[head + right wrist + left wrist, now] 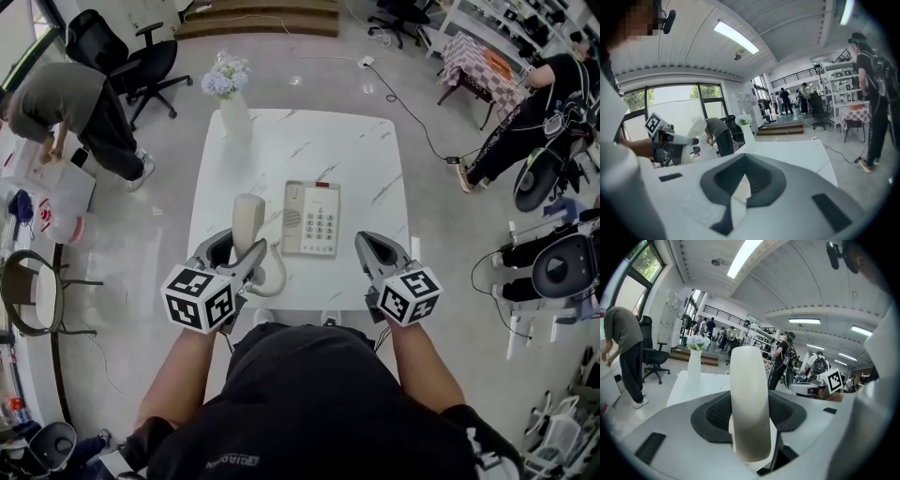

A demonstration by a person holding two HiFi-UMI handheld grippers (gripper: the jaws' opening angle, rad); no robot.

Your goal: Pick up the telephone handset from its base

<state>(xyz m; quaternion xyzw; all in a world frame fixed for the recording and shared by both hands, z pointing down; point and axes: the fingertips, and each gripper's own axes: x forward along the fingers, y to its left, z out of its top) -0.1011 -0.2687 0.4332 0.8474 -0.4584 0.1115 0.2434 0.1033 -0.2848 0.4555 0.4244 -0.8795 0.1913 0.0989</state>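
Handset [248,217] — cream plastic, long and gently curved — is off its cradle and in the air just left of the telephone base [312,218]. It stands nearly upright over the near-left part of the white, marble-patterned desk [309,150]. The left hand-held gripper [242,251] is clamped on it, toward its lower end as far as the head view shows. In the left gripper view the dark pads sit against its two sides and the rounded body rises straight up between them. A coiled cord [277,274] curls beside that gripper near the desk's front edge.

The right hand-held gripper [371,247] hovers just right of the base, its jaws drawn together with nothing between them.

The handset looks like a stiff, hollow shell, so it is probably light and unlikely to give under the pads. Its smooth, rounded surface is likely slippery, and it could twist or slide in a two-pad hold. The best place to take it seems to be the slimmer bar between earpiece and mouthpiece, with the pads across the flatter sides. A hold nearer one end leaves the long upper part free to tip. The cord is the other thing to mind — being springy, it should pull back harder the more it stretches, and it might drag the base across the desk.
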